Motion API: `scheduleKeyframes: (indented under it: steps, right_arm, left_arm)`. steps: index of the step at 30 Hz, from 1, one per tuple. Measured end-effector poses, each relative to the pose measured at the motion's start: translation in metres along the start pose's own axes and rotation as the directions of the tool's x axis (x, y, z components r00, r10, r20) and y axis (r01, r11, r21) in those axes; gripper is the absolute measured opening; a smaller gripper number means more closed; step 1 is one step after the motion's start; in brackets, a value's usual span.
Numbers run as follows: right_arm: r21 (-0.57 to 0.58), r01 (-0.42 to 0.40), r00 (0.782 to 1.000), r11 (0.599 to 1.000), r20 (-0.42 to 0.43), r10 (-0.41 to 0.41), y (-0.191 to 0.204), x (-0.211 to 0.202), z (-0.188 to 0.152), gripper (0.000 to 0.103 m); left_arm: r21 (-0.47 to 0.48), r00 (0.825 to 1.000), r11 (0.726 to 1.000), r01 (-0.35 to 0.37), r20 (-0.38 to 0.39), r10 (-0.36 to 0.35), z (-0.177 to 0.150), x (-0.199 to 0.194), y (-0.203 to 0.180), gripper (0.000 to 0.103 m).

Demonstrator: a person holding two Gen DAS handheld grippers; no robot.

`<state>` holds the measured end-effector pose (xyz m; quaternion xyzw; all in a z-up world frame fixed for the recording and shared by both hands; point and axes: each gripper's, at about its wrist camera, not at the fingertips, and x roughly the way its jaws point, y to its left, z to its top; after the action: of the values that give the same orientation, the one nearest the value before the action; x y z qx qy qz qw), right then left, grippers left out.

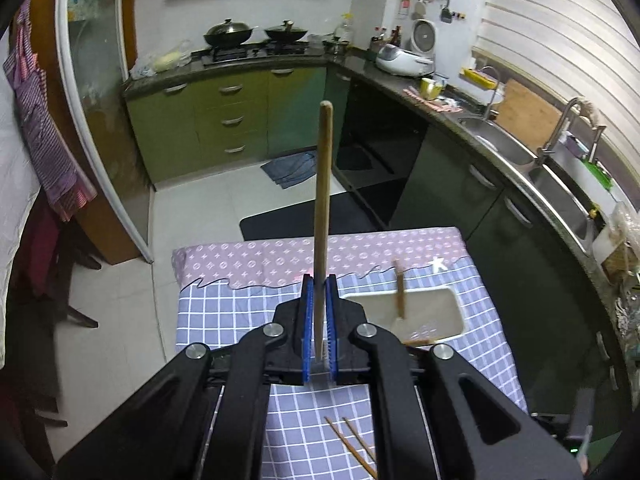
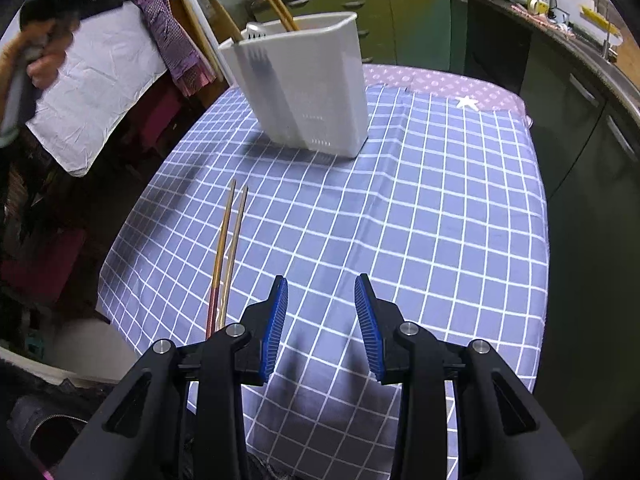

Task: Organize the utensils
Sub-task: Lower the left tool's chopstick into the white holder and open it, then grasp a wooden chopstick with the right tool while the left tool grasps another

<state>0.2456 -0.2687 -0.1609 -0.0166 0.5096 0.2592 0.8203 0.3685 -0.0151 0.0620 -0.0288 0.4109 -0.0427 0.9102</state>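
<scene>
Ok, I've got the left gripper point(image 1: 319, 280) pinching a wooden utensil handle point(image 1: 322, 208) above the white utensil caddy point(image 1: 448, 300), right gripper point(image 2: 321, 304) spread & empty near the chopsticks point(image 2: 228, 248); risk: long handle pivots, missing the slot.

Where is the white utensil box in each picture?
Left wrist view: the white utensil box sits right of centre, just behind the left gripper, seen from above.
Right wrist view: it stands upper centre, far beyond the right gripper.
Shared landmark: the white star on the checked tablecloth.
</scene>
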Motion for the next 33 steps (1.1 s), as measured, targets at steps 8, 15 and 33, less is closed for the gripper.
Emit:
scheduleKeyframes:
  steps: [8,15,33]
  right_arm:
    - [-0.024,-0.019,0.999,1.0,-0.047,0.018,0.009,0.019,-0.009,0.035]
    - [-0.017,-0.03,0.998,0.999,-0.064,0.029,0.007,0.028,-0.014,0.035]
    - [-0.11,-0.071,0.981,0.991,-0.19,0.049,0.055,0.077,0.022,0.035]
  left_arm:
    - [0.051,0.998,0.998,-0.025,0.052,0.023,0.027,-0.028,-0.03,0.006]
    - [0.072,0.998,0.996,-0.045,0.055,0.041,0.04,-0.034,-0.039,0.006]
    - [0.044,0.993,0.999,-0.002,-0.12,0.008,-0.003,0.043,-0.03,0.012]
